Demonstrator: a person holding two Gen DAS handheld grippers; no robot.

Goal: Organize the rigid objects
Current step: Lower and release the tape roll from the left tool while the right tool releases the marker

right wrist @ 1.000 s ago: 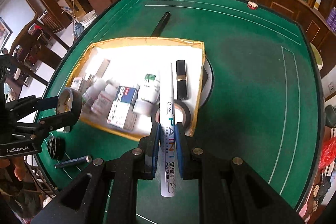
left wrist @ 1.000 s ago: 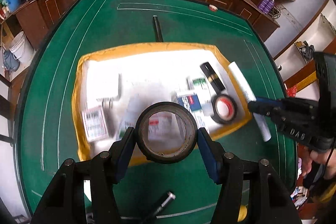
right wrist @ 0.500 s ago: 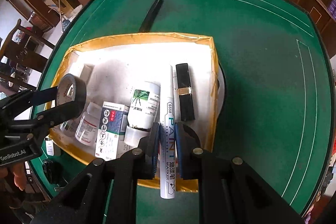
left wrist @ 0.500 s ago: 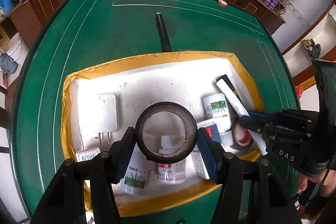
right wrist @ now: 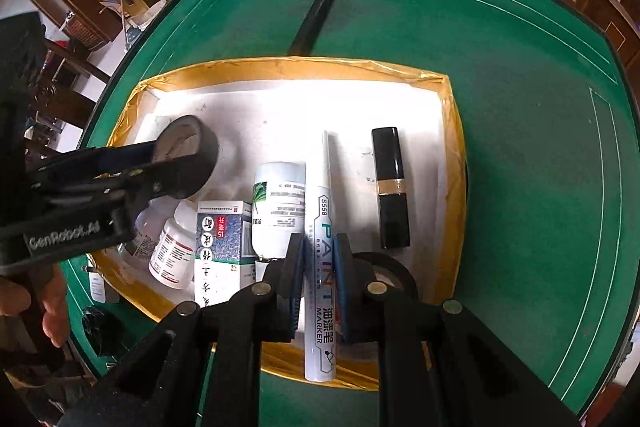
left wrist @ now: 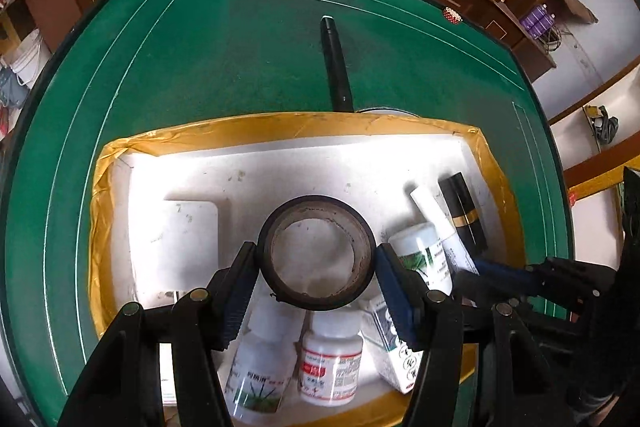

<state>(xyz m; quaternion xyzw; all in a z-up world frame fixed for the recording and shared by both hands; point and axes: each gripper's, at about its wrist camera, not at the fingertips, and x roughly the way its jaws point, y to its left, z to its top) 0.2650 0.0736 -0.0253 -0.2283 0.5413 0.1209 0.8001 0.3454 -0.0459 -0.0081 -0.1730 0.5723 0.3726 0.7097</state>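
My left gripper (left wrist: 316, 283) is shut on a black tape roll (left wrist: 316, 223) and holds it over the yellow-rimmed white tray (left wrist: 280, 131); the roll also shows in the right wrist view (right wrist: 188, 155). My right gripper (right wrist: 318, 263) is shut on a white paint marker (right wrist: 322, 227), held over the tray's right part, beside a black lipstick (right wrist: 390, 183). In the tray lie white bottles (right wrist: 280, 207), a pill bottle (left wrist: 332, 363), a medicine box (right wrist: 220, 247) and a white charger (left wrist: 176, 239).
A black pen-like stick (left wrist: 336, 67) lies on the green table (left wrist: 200, 67) behind the tray. Another black tape roll (right wrist: 384, 271) lies at the tray's near right corner. A small dark object (right wrist: 98, 331) sits on the table at the near left. A wooden rail borders the table.
Both grippers have moved forward and lower over the tray, each with its object still held. The tray now looks larger and nearer in both views.
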